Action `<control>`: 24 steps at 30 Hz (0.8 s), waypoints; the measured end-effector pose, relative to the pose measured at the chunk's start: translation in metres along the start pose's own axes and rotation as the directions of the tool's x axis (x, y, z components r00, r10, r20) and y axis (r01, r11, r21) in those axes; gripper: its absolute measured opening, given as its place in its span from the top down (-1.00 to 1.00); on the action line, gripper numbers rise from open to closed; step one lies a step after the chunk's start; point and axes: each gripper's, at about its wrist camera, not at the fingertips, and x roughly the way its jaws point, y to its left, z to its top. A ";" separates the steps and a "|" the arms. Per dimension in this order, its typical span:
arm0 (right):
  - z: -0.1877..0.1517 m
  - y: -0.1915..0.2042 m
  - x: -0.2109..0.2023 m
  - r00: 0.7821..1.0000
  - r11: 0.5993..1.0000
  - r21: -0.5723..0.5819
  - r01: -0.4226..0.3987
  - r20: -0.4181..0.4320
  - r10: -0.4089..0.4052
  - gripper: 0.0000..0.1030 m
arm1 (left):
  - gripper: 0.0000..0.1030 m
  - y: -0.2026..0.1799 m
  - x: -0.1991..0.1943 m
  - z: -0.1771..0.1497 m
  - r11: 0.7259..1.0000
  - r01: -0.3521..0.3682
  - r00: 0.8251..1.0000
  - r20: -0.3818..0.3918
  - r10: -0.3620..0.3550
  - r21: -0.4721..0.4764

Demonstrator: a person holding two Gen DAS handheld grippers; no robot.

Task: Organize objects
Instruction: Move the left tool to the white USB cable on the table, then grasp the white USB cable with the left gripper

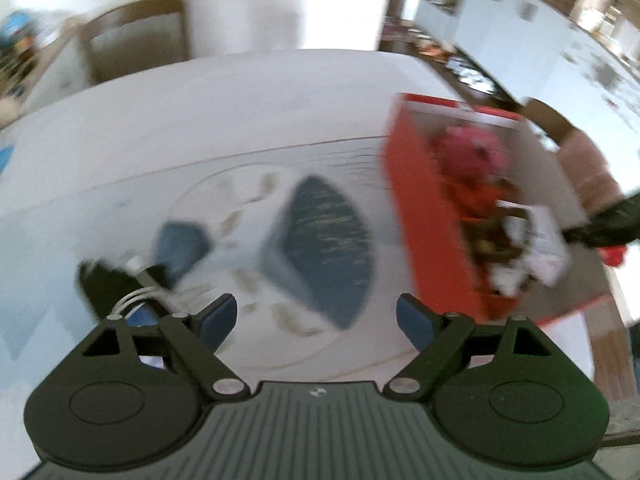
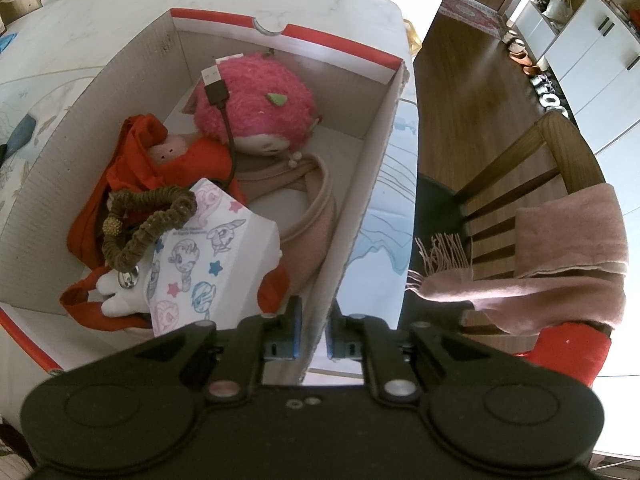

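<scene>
On the left of the tabletop, seen blurred in the left wrist view, a small dark item [image 1: 106,280] with a light cord or ring lies outside the box; what it is cannot be told, and it appears to be what is left to collect. The left gripper [image 1: 316,316] hangs above the patterned table [image 1: 200,120] just to the right of that item, jaws wide apart with nothing between them. Further right stands the red-and-white cardboard box [image 2: 352,220], already well filled: a red cloth [image 2: 136,152], an olive fabric loop [image 2: 148,220], a printed cartoon pack [image 2: 208,248], a USB cable [image 2: 218,88] and a pink plush toy [image 2: 256,96] lie inside. The right gripper [image 2: 314,332] is clamped on the box's right-hand wall, pads pressed on the cardboard from both sides, judged to be steadying it. Most sorting appears done. Beyond the table edge, a pink scarf [image 2: 560,248] is draped over a wooden chair [image 2: 520,152]; whether it belongs to the task cannot be told.
</scene>
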 end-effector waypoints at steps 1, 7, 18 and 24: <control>0.000 0.000 0.000 1.000 1.000 0.000 0.001 0.000 -0.001 0.80 | -0.72 0.011 0.001 -0.002 0.999 -0.020 1.000 -0.003 0.020 -0.030; 0.000 0.000 0.000 1.000 1.000 0.004 -0.001 0.000 0.001 0.79 | -0.73 0.069 0.011 -0.014 0.981 -0.100 0.995 -0.039 0.095 -0.164; 0.000 0.000 0.000 1.000 1.000 0.002 0.001 0.001 -0.001 0.78 | -0.72 0.145 0.037 -0.026 0.895 -0.174 0.981 -0.155 0.120 -0.410; 0.000 0.002 0.000 1.000 1.000 -0.005 0.008 0.001 -0.008 0.76 | -0.23 0.165 0.048 -0.032 0.856 -0.166 0.979 -0.185 0.084 -0.489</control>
